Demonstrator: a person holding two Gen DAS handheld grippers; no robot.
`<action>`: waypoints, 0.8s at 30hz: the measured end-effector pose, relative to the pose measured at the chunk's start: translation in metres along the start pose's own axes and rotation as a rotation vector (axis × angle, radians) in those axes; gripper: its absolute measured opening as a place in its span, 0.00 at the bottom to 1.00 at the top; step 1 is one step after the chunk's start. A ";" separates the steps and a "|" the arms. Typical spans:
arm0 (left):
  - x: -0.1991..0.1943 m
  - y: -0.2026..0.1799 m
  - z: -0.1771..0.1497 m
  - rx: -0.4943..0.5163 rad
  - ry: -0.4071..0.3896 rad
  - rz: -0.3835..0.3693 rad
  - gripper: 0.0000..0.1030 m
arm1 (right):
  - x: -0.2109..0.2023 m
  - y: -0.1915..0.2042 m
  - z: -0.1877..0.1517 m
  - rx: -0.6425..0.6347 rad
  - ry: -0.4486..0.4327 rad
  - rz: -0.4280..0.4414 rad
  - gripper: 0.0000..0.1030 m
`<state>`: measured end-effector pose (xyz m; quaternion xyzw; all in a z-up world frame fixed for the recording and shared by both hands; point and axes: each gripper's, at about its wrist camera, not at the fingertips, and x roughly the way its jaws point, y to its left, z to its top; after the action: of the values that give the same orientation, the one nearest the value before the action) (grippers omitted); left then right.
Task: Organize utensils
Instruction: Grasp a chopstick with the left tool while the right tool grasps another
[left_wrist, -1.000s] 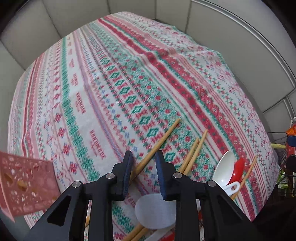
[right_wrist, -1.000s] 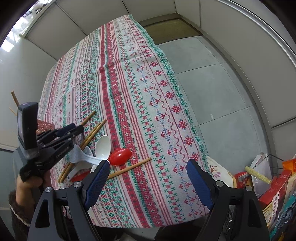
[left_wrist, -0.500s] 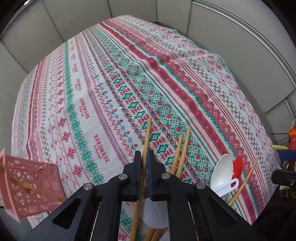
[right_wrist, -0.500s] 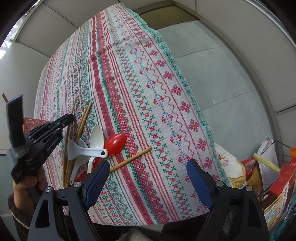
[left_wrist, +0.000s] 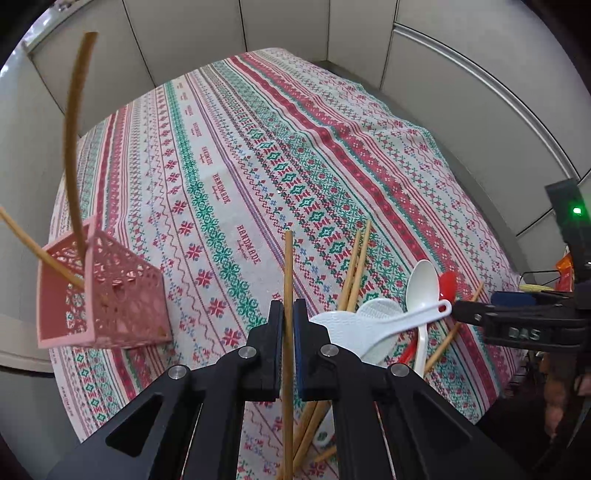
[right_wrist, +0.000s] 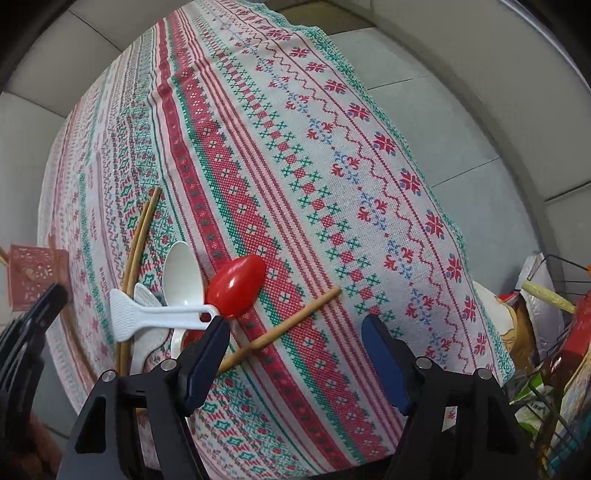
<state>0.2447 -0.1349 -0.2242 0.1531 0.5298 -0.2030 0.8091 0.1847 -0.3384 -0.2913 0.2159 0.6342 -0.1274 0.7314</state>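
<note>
Left gripper clamped on one wooden chopstick, lifted clear of the patterned tablecloth; right gripper spread wide, holding nothing, above a loose chopstick; pink basket at the left already holds two chopsticks (judged an early stage); still on the cloth: chopstick pair, white spoon, red spoon, white paddles.

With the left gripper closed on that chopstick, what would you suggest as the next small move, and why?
Probably carry it left to the pink basket. The left gripper grips one chopstick, two chopsticks stand in the basket already, and the right gripper hangs open.
</note>
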 end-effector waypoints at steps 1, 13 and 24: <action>-0.004 0.000 -0.002 -0.002 -0.005 -0.003 0.05 | 0.000 0.004 -0.001 0.005 -0.014 -0.020 0.70; -0.032 0.010 -0.016 -0.028 -0.050 -0.039 0.05 | -0.008 0.029 -0.006 0.187 -0.113 -0.023 0.29; -0.047 0.027 -0.022 -0.077 -0.079 -0.043 0.05 | -0.006 0.008 0.017 0.214 -0.159 0.043 0.09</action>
<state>0.2234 -0.0935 -0.1893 0.1024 0.5079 -0.2057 0.8302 0.2024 -0.3396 -0.2821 0.2953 0.5524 -0.1952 0.7547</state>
